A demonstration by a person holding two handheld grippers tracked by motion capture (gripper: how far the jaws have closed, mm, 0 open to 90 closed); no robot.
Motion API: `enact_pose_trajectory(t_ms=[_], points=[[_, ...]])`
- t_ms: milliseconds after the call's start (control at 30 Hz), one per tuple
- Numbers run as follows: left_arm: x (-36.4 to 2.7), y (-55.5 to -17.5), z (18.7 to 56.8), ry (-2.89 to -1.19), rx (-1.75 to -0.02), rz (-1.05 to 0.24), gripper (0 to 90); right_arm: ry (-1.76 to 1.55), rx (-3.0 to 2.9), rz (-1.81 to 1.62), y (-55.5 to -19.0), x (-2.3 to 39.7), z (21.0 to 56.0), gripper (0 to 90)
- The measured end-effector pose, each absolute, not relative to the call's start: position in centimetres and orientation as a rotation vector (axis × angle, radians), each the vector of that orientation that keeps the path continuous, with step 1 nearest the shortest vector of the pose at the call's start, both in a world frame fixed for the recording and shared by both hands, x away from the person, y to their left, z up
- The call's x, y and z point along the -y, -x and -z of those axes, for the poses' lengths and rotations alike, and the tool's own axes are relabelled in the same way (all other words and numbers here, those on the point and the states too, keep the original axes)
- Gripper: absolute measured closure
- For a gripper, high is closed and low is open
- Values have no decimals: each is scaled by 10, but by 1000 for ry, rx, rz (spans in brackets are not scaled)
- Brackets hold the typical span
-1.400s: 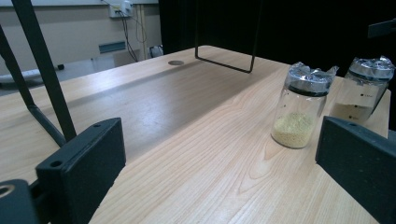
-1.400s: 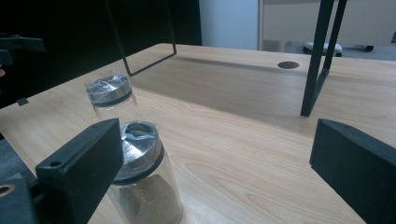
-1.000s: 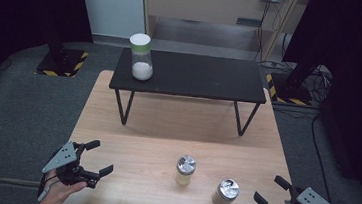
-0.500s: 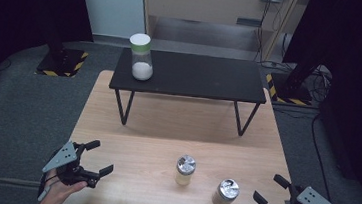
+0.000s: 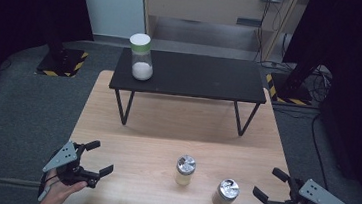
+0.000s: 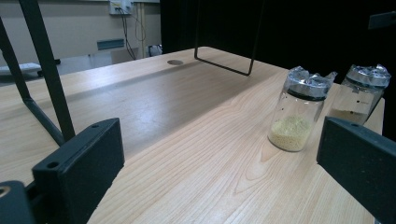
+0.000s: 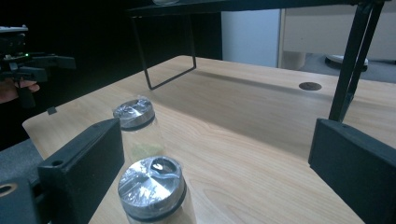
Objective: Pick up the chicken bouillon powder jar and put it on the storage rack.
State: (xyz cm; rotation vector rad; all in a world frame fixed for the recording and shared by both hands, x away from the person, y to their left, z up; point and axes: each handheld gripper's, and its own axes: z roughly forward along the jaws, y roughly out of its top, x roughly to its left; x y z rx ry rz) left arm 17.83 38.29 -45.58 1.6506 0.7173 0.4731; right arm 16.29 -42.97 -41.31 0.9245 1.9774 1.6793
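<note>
Two small glass jars with foil-wrapped lids stand on the wooden table [image 5: 166,130]. One holds yellow grains [image 5: 185,169] [image 6: 299,109] [image 7: 138,126]; the other holds brownish powder [image 5: 225,193] [image 6: 362,93] [image 7: 156,193]. My left gripper [image 5: 96,157] hovers open at the table's front left corner, well left of both jars, nothing between its jaws. My right gripper [image 5: 270,184] stays open at the front right, close beside the brownish jar without touching it. The right gripper view also takes in the left gripper [image 7: 28,60] far off.
A low black bench [image 5: 189,75] on thin metal legs stands across the table's far half. On its left end sits a tall jar with a green lid and white powder [image 5: 140,57]. A cable hole [image 6: 175,62] marks the tabletop. Dark curtains flank the room.
Both grippers have stayed nearly still; the right one drifted very slightly. The jars have not moved.
</note>
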Motion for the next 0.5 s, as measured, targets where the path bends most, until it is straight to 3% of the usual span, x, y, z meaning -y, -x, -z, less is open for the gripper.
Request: enact_pose_trajectory(t_ms=[500], points=[[-383,-178,455,-1654,-725,-475,0,-821,-2057,-1698,-188,418,386,40]])
